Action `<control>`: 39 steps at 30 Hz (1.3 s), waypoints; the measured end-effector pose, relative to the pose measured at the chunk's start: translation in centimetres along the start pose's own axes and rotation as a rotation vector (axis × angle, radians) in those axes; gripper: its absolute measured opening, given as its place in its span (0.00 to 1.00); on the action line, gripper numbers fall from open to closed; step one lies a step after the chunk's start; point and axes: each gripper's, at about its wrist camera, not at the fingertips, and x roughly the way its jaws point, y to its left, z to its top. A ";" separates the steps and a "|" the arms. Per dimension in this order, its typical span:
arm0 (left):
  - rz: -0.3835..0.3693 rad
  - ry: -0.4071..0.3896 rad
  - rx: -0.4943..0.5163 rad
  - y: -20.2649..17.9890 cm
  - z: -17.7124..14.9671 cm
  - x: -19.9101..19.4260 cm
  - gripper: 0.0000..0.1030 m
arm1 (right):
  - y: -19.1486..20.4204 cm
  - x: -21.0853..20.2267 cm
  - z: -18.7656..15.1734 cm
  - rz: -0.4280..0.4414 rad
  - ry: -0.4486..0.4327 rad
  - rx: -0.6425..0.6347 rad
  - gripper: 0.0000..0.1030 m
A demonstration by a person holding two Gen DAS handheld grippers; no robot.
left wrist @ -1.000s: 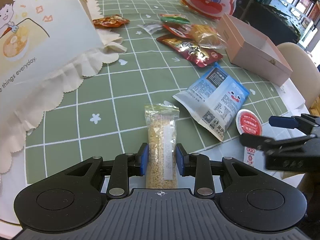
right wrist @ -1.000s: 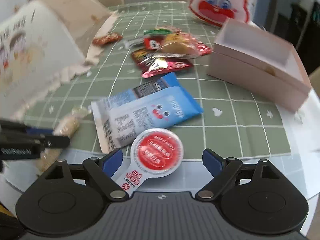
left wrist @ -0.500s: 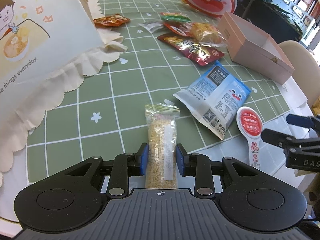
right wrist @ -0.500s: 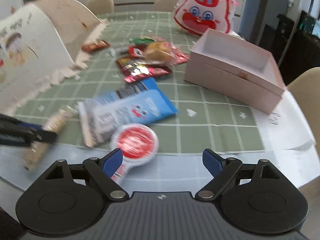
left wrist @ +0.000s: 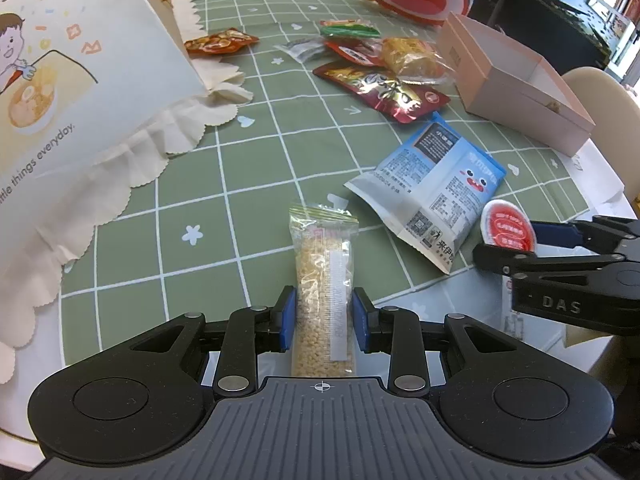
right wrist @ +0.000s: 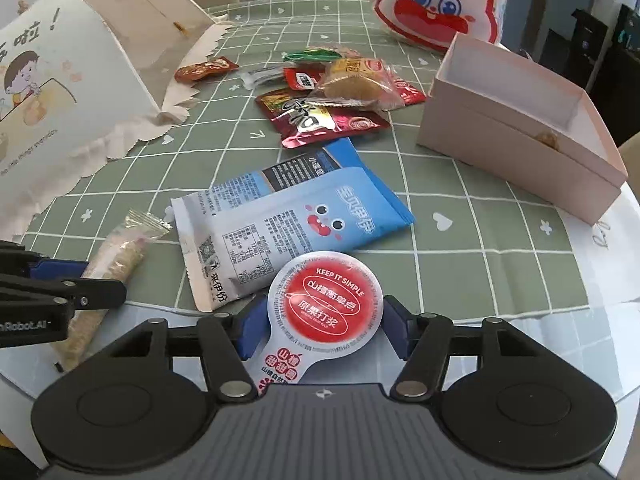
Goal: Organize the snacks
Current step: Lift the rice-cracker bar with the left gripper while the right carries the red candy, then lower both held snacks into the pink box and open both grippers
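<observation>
Now we have both tools at the near edge of the desk (left wrist: 304,128). Our left gripper (left wrist: 323,316) has its fingers (left wrist: 287,312) clamped on the near end of a clear grain bar packet (left wrist: 323,280), which lies lengthwise on the green checked cloth, pointing toward the far edge. Our right gripper (right wrist: 323,330) has its fingers (right wrist: 250,330) pressed against both sides of a round red-lidded jelly cup (right wrist: 325,304), whose white tab points back toward us. Just beyond the cup, and partly overlapped by it, lies a blue snack bag (right wrist: 288,220). Farther toward the middle of the desk sits a heap of red and orange packets (right wrist: 332,96), touching one another. An open pink box (right wrist: 516,124) stands near the right edge, and a red-and-white rabbit bag (right wrist: 436,0) stands by the far right corner. A white illustrated box (left wrist: 72,64) with scalloped paper under it fills the left edge.
</observation>
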 end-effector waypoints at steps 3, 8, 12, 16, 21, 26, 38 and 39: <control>0.010 0.010 -0.004 -0.2 0.2 0.0 0.32 | -0.1 -1.0 0.0 0.001 -0.010 -0.016 0.60; -0.075 0.019 0.038 -1.3 0.6 -1.0 0.32 | -2.4 -4.0 0.3 -0.018 -0.026 0.028 0.59; -0.266 -0.031 0.061 -2.9 3.2 -3.3 0.32 | -6.3 -7.7 1.5 -0.068 -0.076 0.091 0.59; -0.394 -0.211 0.133 -6.5 10.1 -6.4 0.32 | -11.2 -12.4 5.0 -0.161 -0.204 0.127 0.59; -0.434 -0.373 0.189 -13.6 20.3 -6.0 0.32 | -17.7 -16.4 11.1 -0.238 -0.351 0.210 0.59; -0.397 -0.245 0.112 -19.7 26.6 2.9 0.32 | -22.4 -16.9 13.7 -0.302 -0.427 0.248 0.59; -0.400 -0.206 0.023 -20.3 24.2 10.5 0.33 | -28.7 -7.2 12.7 -0.229 -0.215 0.229 0.60; -0.401 -0.232 -0.006 -19.5 23.8 9.3 0.33 | -28.6 -6.3 13.0 -0.206 -0.200 0.226 0.60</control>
